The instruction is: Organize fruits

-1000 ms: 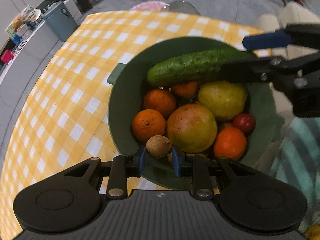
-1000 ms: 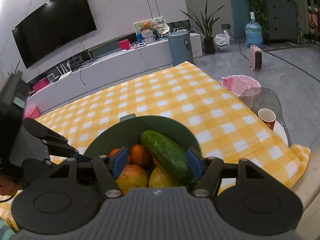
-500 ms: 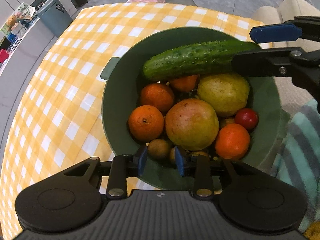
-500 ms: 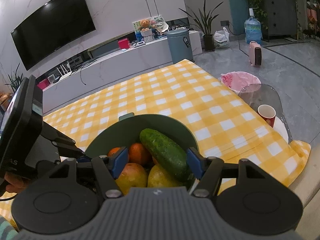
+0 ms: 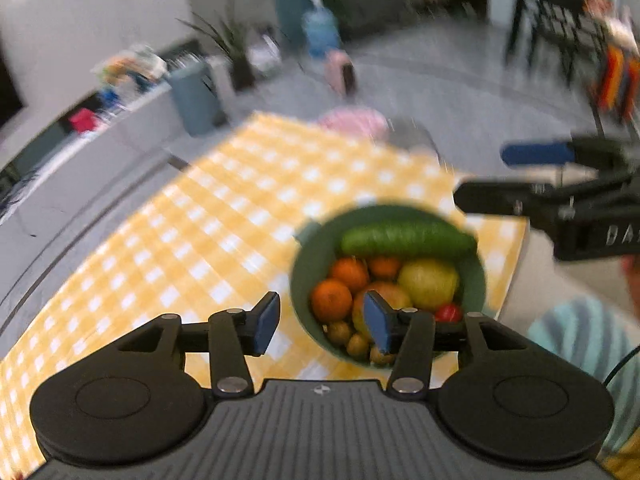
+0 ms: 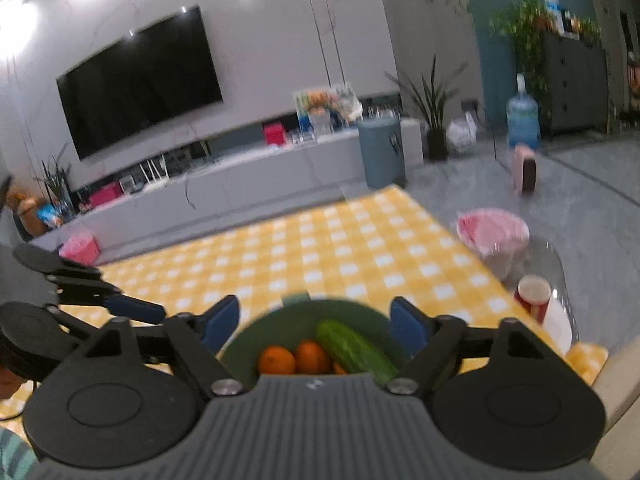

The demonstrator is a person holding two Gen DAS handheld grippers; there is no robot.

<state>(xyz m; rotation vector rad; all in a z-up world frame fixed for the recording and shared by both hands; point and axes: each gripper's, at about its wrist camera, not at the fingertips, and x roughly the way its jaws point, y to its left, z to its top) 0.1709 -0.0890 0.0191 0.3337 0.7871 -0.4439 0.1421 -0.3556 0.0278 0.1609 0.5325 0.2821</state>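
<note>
green bowl (image 5: 298, 280) of fruit, cucumber (image 5: 408, 238)

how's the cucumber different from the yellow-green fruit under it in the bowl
The cucumber is long, slim and dark green; the yellow-green fruit is round, plump and pale. The cucumber lies across the top of the pile at the far side, spanning the green bowl; the yellow-green fruit sits lower, wedged among oranges. Both rest inside the bowl, and neither tool touches them.
</note>
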